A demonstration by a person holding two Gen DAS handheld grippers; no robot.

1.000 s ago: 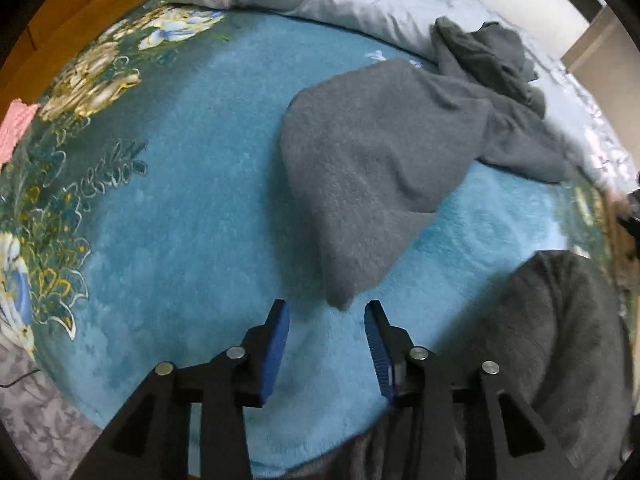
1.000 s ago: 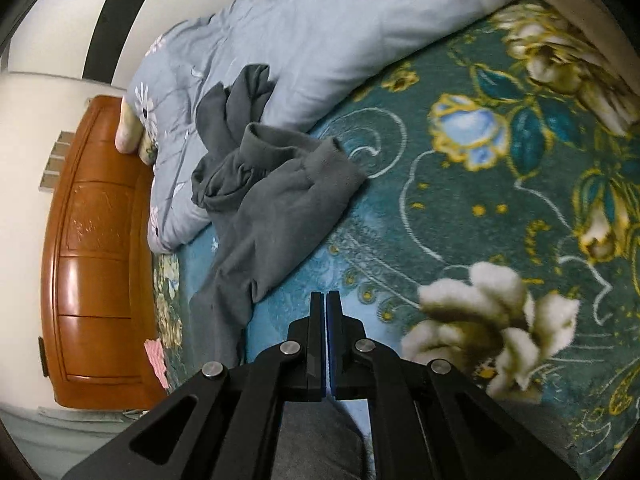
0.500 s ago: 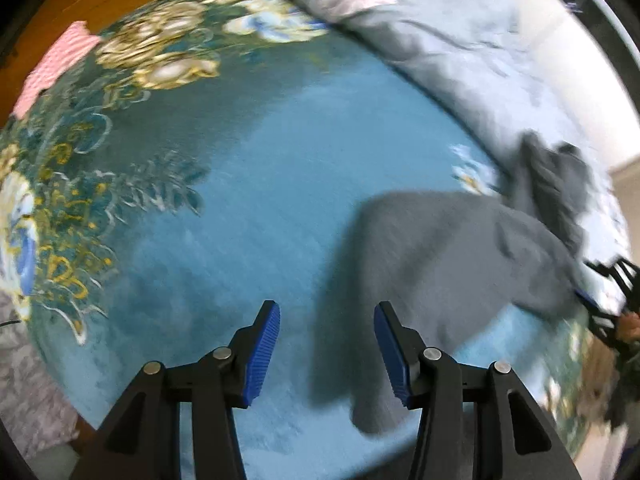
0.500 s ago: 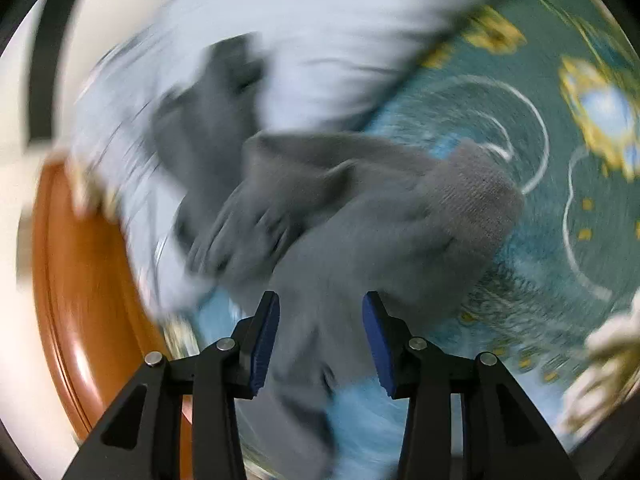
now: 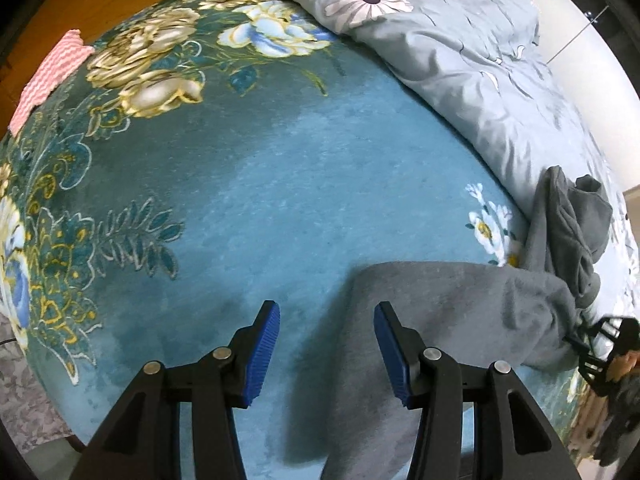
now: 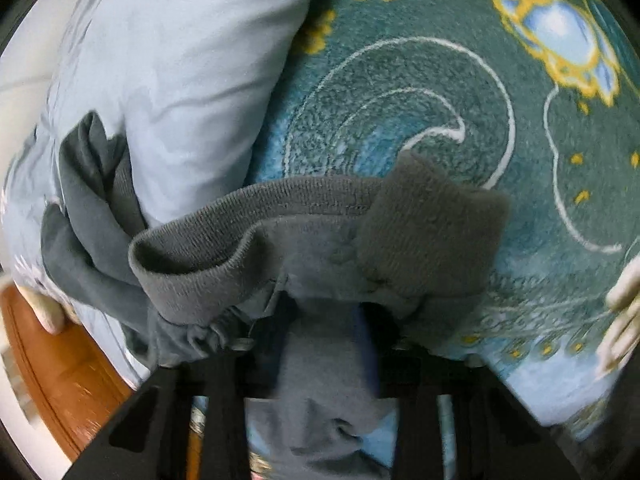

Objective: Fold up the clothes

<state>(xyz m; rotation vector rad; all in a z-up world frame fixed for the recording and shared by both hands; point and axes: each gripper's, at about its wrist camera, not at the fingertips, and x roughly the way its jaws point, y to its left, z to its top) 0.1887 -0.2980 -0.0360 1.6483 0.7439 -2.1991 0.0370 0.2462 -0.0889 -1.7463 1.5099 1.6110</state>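
- Left tongs (image 5: 326,344) hang released over the grey garment (image 5: 460,312) on the bed (image 5: 260,200).
- Right tongs (image 6: 332,320) straddle its waistband (image 6: 248,216), fingers buried; I cannot tell their grip.
- I'd clamp the hem squarely before lifting.

Fuzzy matt fleece garment (image 5: 460,312) with ribbed knit cuff (image 6: 224,240), plush pile blanket (image 5: 280,184), glossy wooden bedframe (image 6: 60,376)

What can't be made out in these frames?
- Right gripper jaws: right wrist view, buried under the grey garment; open or shut unclear.
- Garment's lower part: left wrist view, cut off by the bottom edge and the left gripper.
- Garment type: bunched, unclear.
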